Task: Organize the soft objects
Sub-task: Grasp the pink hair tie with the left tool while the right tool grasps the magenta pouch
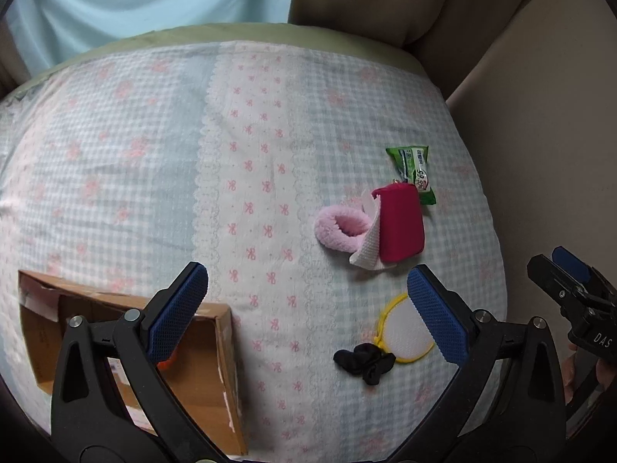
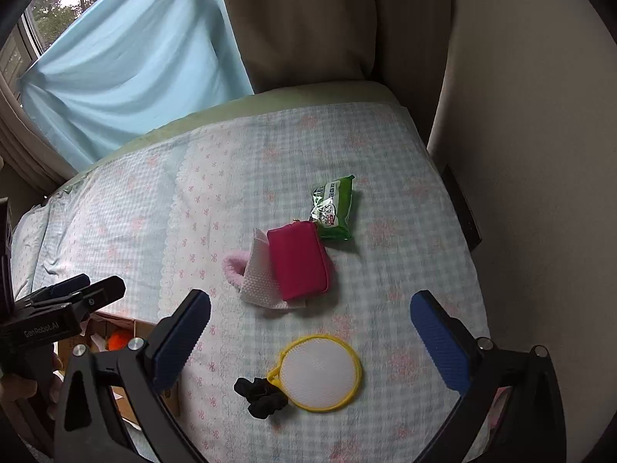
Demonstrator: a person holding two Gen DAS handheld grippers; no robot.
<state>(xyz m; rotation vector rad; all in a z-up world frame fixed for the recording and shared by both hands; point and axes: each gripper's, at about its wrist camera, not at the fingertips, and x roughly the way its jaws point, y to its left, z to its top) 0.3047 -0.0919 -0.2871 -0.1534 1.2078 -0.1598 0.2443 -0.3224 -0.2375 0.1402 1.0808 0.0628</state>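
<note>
— Two grippers, both empty. Left gripper (image 1: 306,310): fingers spread wide, hanging over the bedspread (image 1: 115,177), clamped on nothing. Right gripper (image 2: 310,341): fingers equally wide apart, nothing between them.

— Containers?

— One. Cardboard box (image 1: 221,351), open top, lying on the bed under the left finger of the left gripper. Something orange (image 2: 117,341) sits inside; mostly hidden, cannot tell what it is. Some printed paper on the box floor too.

— Loose items, working outward from the right gripper?

— Nearest: one round white mesh pad with a yellow rim (image 2: 320,372), flat on the bedspread between that gripper's fingers in view. Touching its left edge, one black scrunchie (image 2: 262,395). Farther out, a small pile: one magenta pouch (image 2: 299,264) lying on one white waffle cloth (image 2: 260,281), which overlaps one pink fluffy scrunchie (image 2: 233,268). Just beyond, touching the pouch's far corner, one green wipes packet (image 2: 333,210).

— Tally?

— Six loose pieces on the bed, all right of the box and apart from it. Blue curtain (image 2: 127,73) and beige curtain (image 2: 300,19) hang behind the bed.
</note>
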